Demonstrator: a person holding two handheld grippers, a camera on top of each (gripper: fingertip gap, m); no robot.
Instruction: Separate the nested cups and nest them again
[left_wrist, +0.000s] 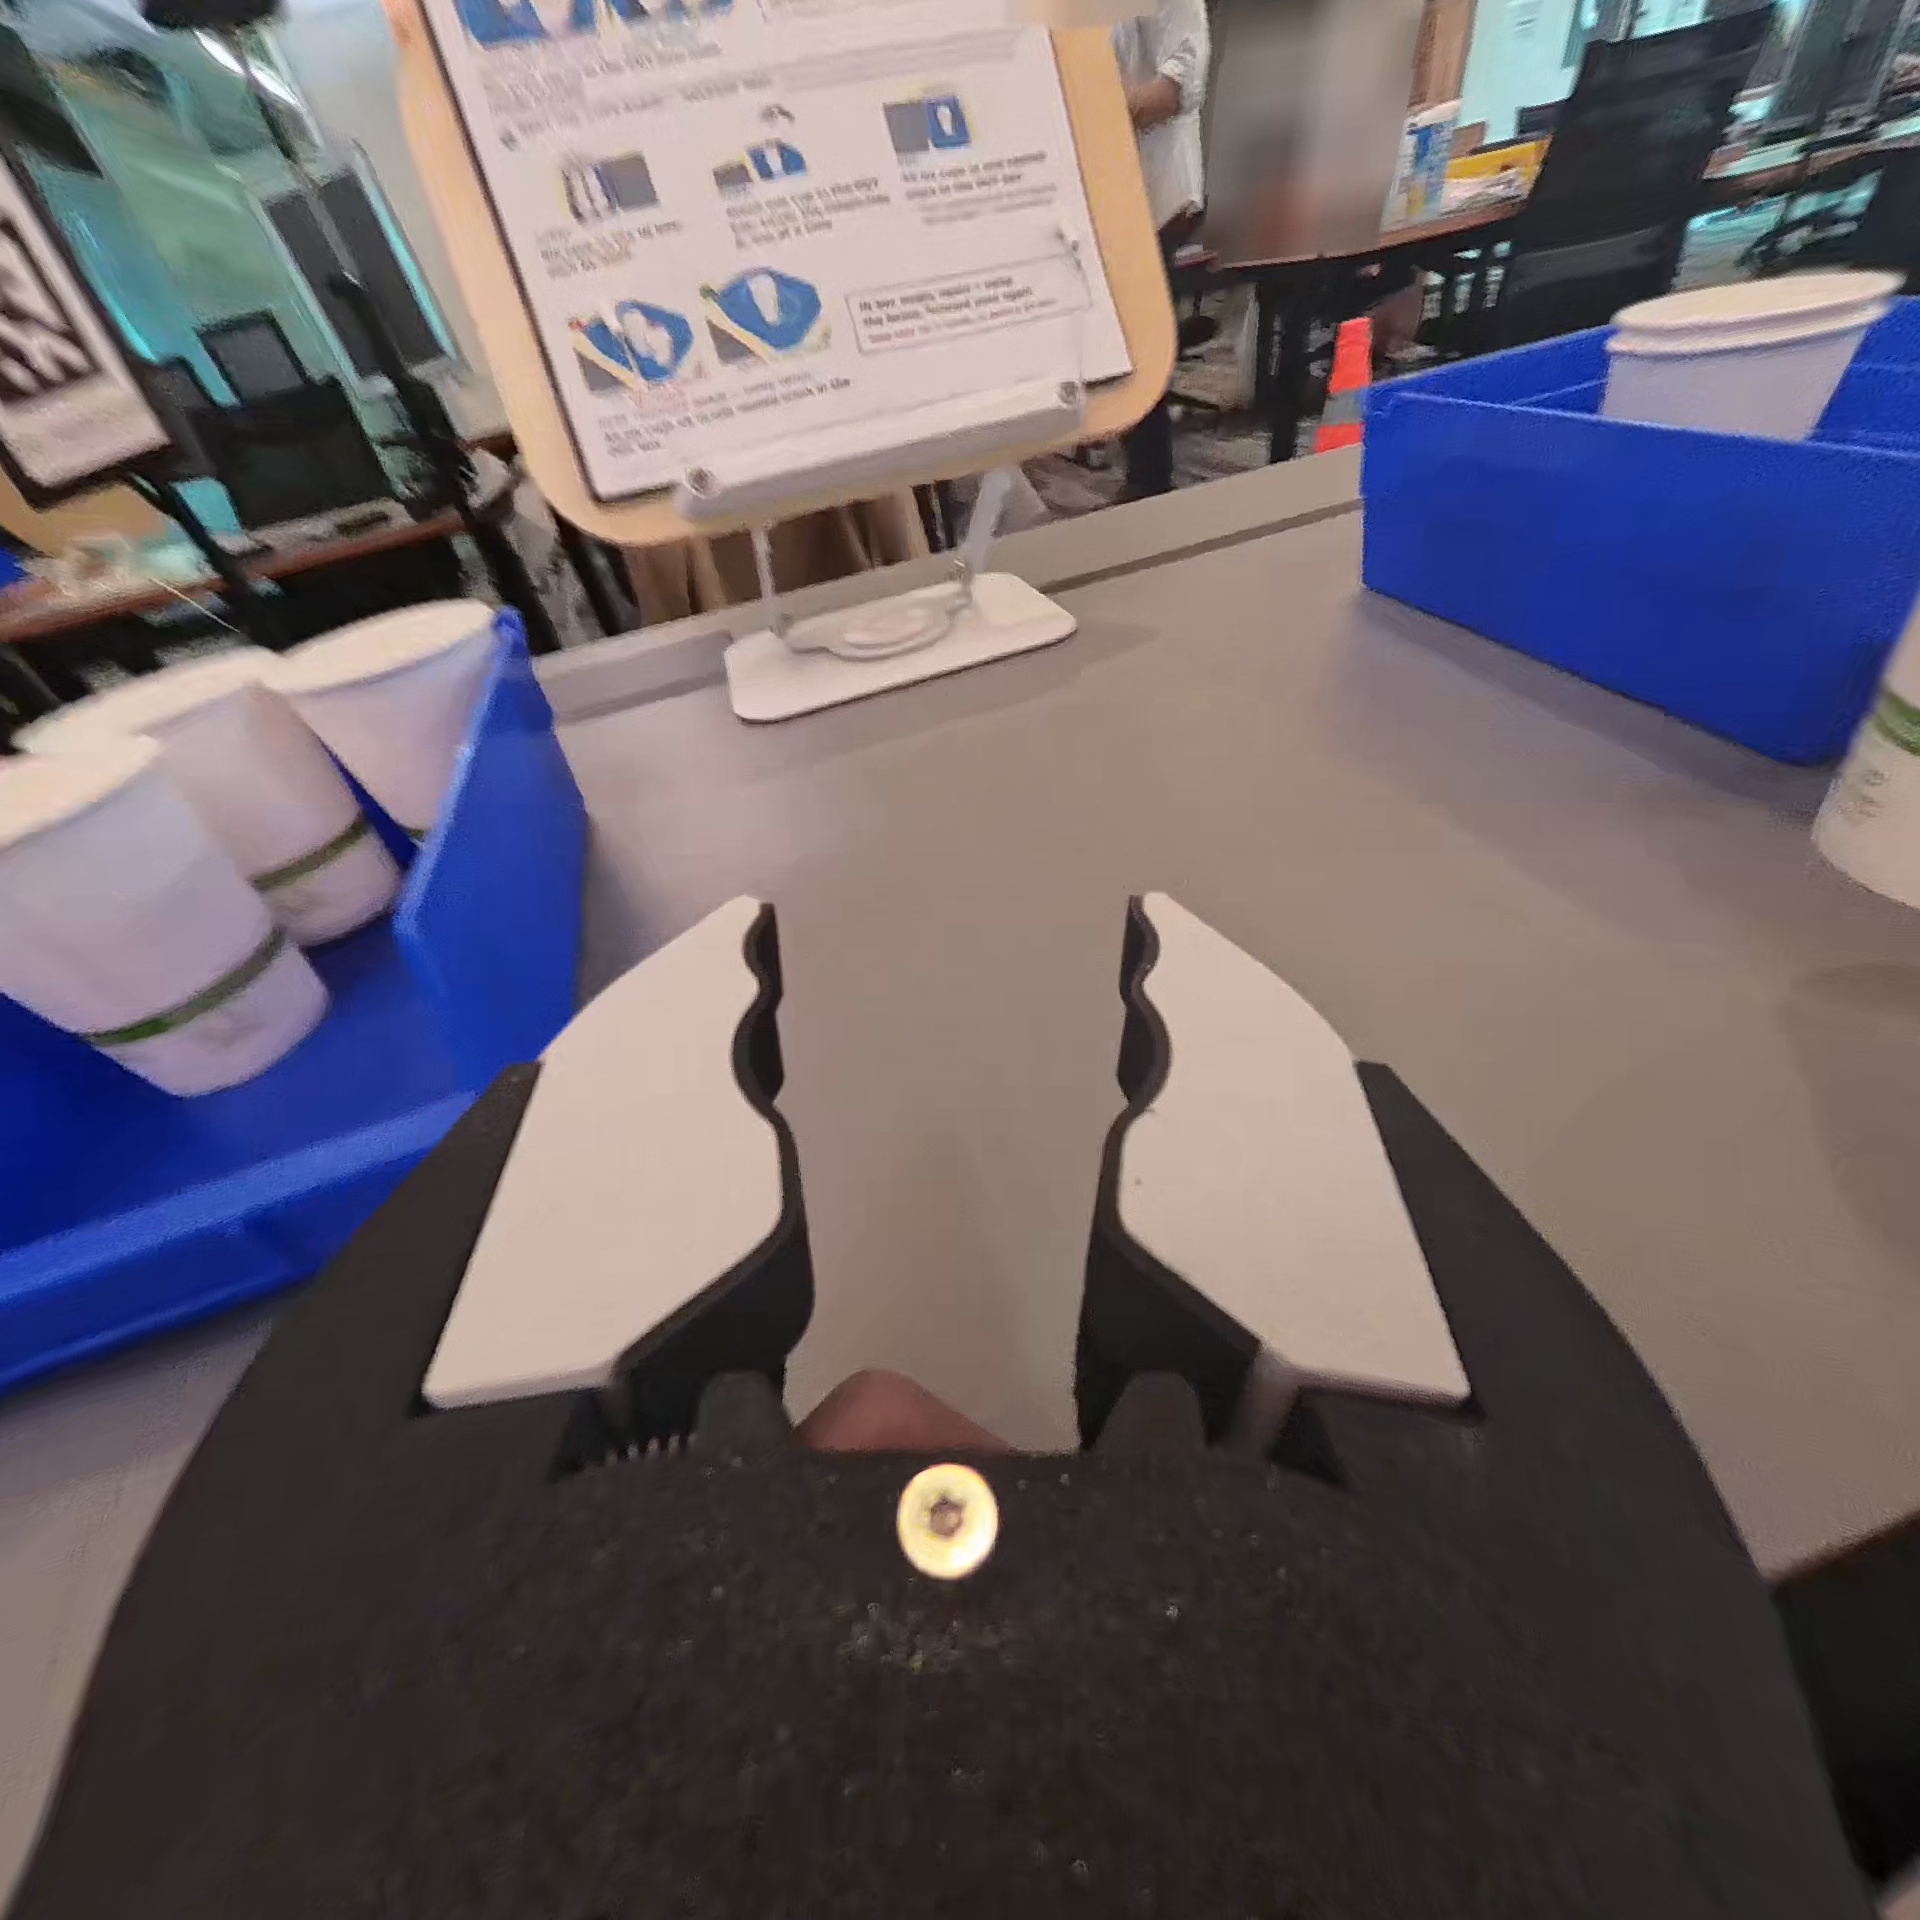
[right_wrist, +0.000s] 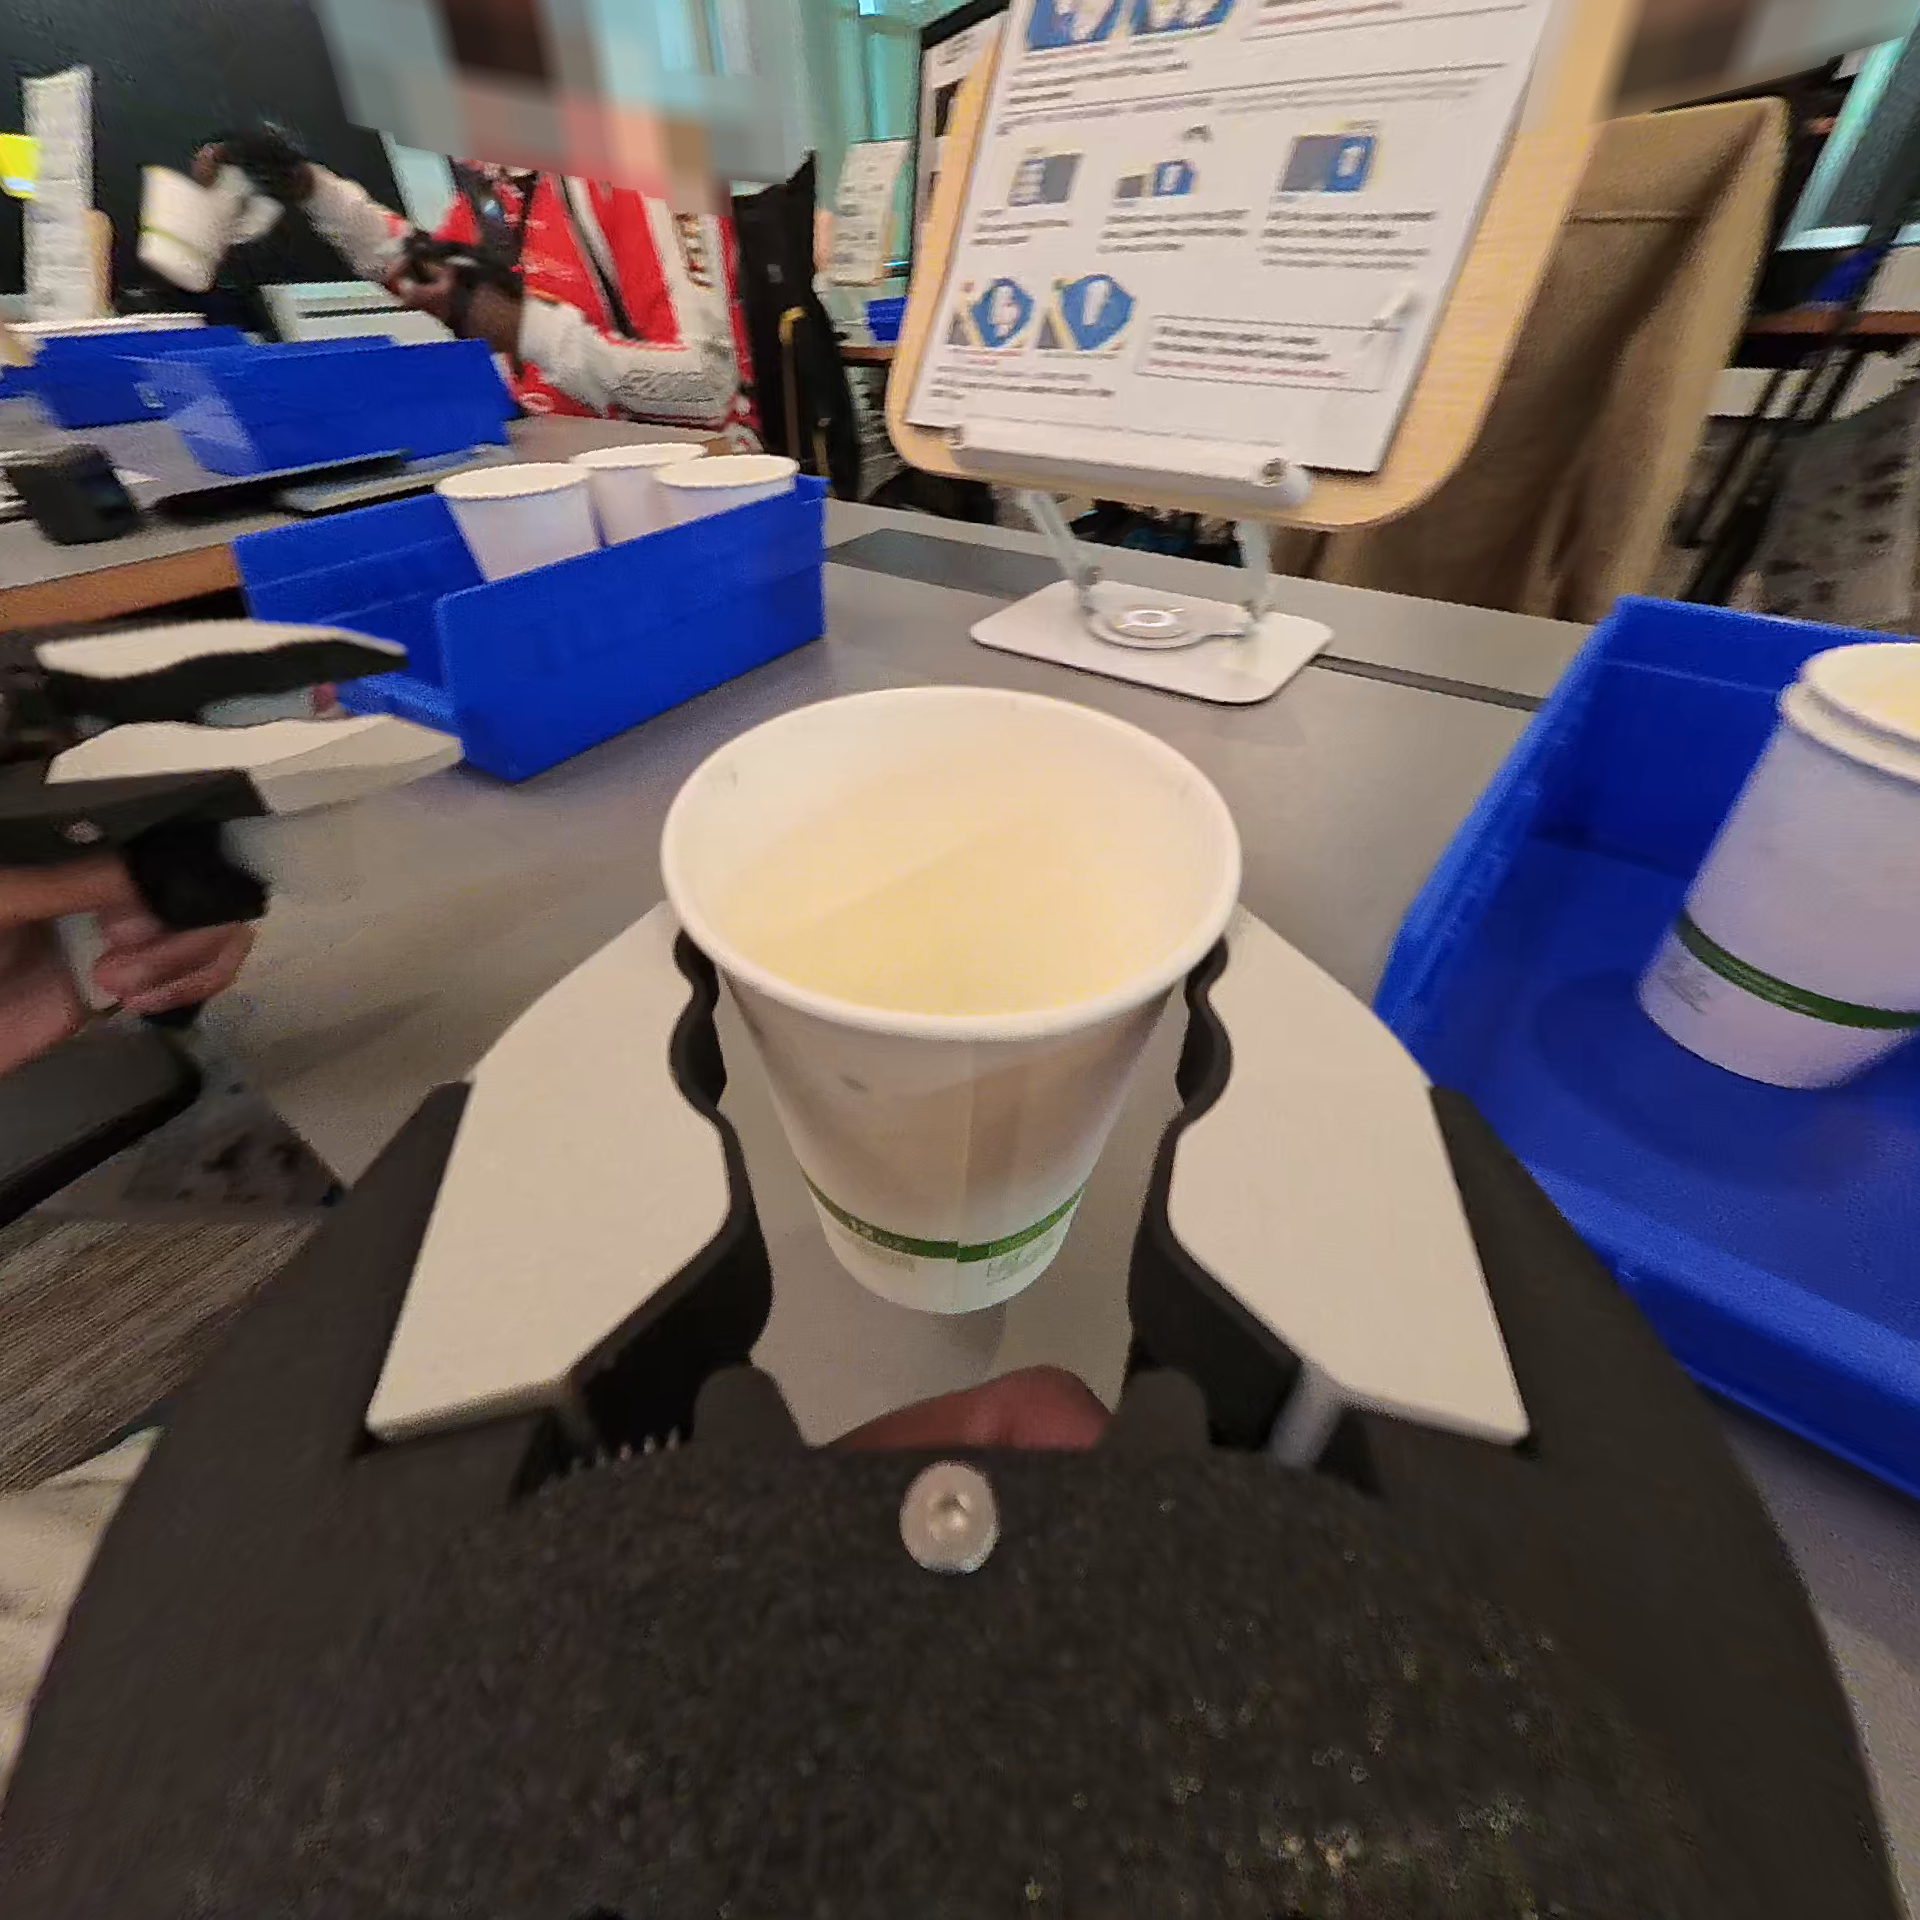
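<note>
Left gripper (left_wrist: 948, 925): jaws parted, nothing between the white fingers (left_wrist: 644, 1143); held level above the table, pointing far. Seen also from the right wrist view at far left (right_wrist: 416, 691), turned on its side, one finger above the other, grasped from below by a hand (right_wrist: 125, 966). Right gripper (right_wrist: 951, 956): jaws closed against both sides of an upright cup (right_wrist: 951, 997), black pads (right_wrist: 698, 1023) touching its wall below the rim. Fingertip visible behind each gripper's base.
</note>
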